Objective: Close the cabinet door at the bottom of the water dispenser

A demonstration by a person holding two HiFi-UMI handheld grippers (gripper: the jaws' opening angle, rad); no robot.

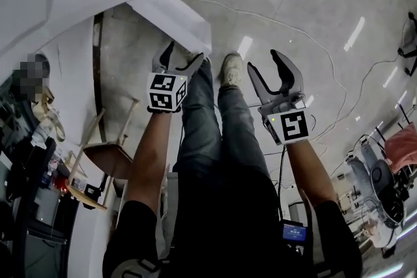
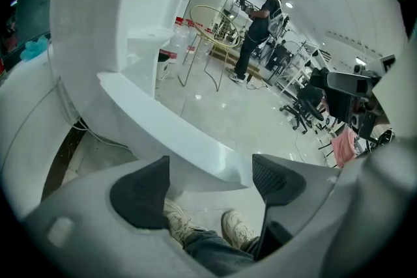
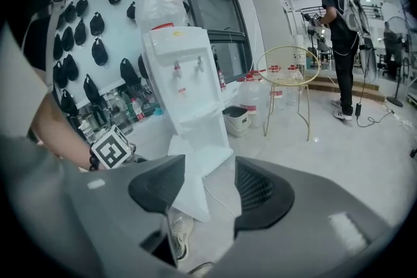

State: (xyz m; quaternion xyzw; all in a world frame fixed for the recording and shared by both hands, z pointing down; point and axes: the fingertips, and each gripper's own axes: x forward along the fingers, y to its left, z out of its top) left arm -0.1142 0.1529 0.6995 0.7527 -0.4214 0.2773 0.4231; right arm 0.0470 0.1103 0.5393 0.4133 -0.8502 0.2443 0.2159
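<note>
Our left tongs (image 1: pixel 184 56) are wide open and empty, with the tips just beside the free edge of the cabinet door (image 1: pixel 171 15). In the left gripper view the white door runs across behind the two pads, and they do not press it. Our right tongs (image 1: pixel 272 69) are open too and hold nothing. The door stands swung out from the bottom of the water dispenser (image 3: pixel 183 84).

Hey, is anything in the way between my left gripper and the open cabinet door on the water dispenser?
Nothing visible does. The left gripper, jaws open and empty, faces the cabinet door directly, with no object between them.
</note>
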